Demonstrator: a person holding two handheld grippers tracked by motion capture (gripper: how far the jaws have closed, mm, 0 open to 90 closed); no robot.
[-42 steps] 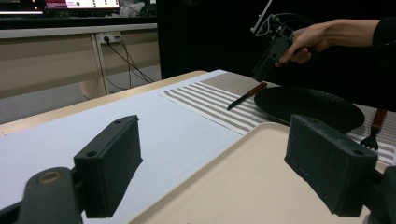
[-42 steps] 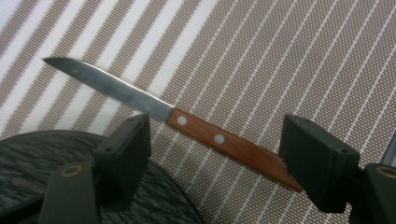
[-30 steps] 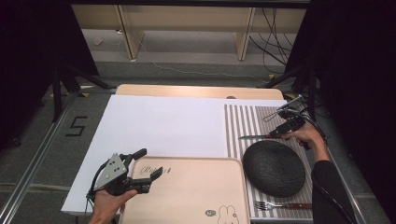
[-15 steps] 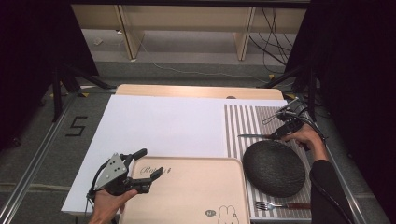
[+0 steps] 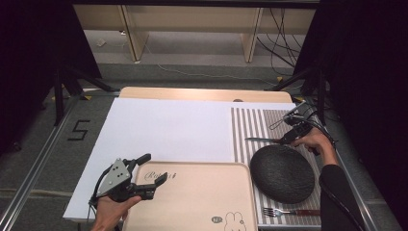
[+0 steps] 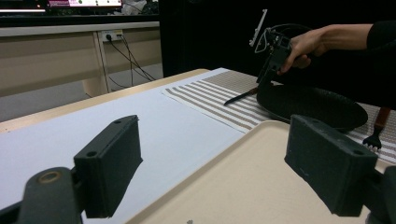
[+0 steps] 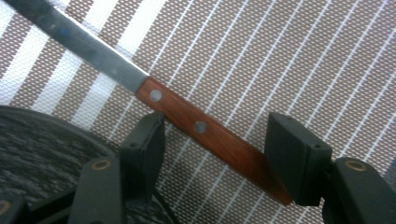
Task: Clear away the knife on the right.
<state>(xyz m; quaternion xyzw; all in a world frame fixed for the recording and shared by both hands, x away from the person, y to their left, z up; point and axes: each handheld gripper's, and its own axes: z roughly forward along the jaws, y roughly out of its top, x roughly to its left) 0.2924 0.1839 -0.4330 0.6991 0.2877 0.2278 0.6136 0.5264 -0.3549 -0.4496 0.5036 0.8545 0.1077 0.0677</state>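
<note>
Room: dark curtains on both sides, pale wooden bench legs and loose cables on the grey floor beyond the table
Table: wooden top [image 5: 202, 94] under a white sheet [image 5: 168, 130], with a striped mat [image 5: 250, 125] at the right
Knife: lies on the mat [image 7: 289, 60] just beyond the plate, wooden handle [image 7: 210, 135] with two rivets, blade [image 7: 79, 42] pointing toward the sheet; in the high view the knife [image 5: 262, 140] is well apart from the tray
Right gripper: right gripper [image 5: 293, 134] tipped down over the knife; its jaws have just been closing, with the handle between them; the pads [image 7: 149, 140] stand just beside the wood, a gap on the far side, not yet pressing
Left gripper: left gripper [image 5: 150, 168] is held level at the tray's near left corner, jaws wide apart, nothing between them
Tray: beige tray [image 5: 192, 202] at the near edge, rabbit drawing on it
Plate: black plate [image 5: 281, 173] on the mat, its rim beside the knife handle
Fork: fork [image 5: 288, 211] on the mat, nearer than the plate
</note>
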